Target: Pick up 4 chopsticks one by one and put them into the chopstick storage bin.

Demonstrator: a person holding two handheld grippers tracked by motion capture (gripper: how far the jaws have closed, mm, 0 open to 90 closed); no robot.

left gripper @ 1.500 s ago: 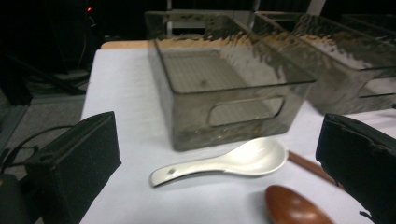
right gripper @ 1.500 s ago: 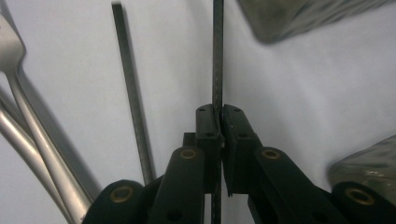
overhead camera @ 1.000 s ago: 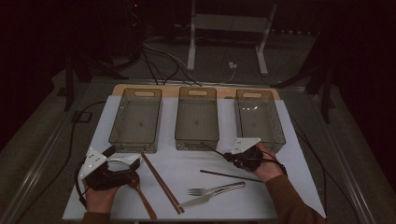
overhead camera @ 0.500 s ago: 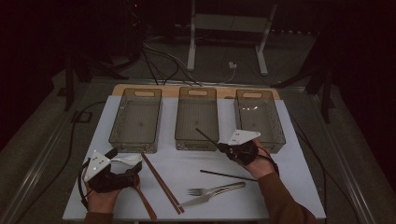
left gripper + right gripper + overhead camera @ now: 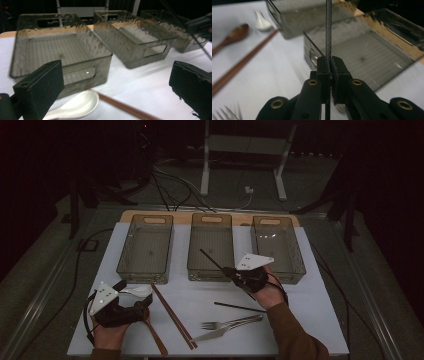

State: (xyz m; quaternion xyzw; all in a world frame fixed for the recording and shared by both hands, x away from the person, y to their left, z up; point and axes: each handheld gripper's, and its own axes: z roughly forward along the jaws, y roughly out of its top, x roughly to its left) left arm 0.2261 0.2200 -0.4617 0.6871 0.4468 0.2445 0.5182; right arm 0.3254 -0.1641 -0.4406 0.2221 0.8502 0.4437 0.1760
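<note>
High view: right gripper (image 5: pixel 231 270) has its jaws clamped on a black chopstick (image 5: pixel 212 259), tip angled up over the middle bin (image 5: pixel 210 248) near its front wall. My read: gripped near one end so the long end can clear the rim and tip in. Second black chopstick (image 5: pixel 240 307) lies on the cloth beside the fork (image 5: pixel 231 323). Left gripper (image 5: pixel 131 301) rests by the white spoon (image 5: pixel 136 291), jaws wide apart, nothing between them. Bin interior is bare, plenty of room.

Tabletop (image 5: pixel 320 315): white, centre of frame.
Upper row: three clear bins (image 5: pixel 210 247).
Lower left: white spoon (image 5: pixel 136 291), wooden spoon (image 5: pixel 154 337), brown chopsticks (image 5: pixel 172 316).
Lower centre: fork (image 5: pixel 231 322), black chopstick (image 5: pixel 240 307).
</note>
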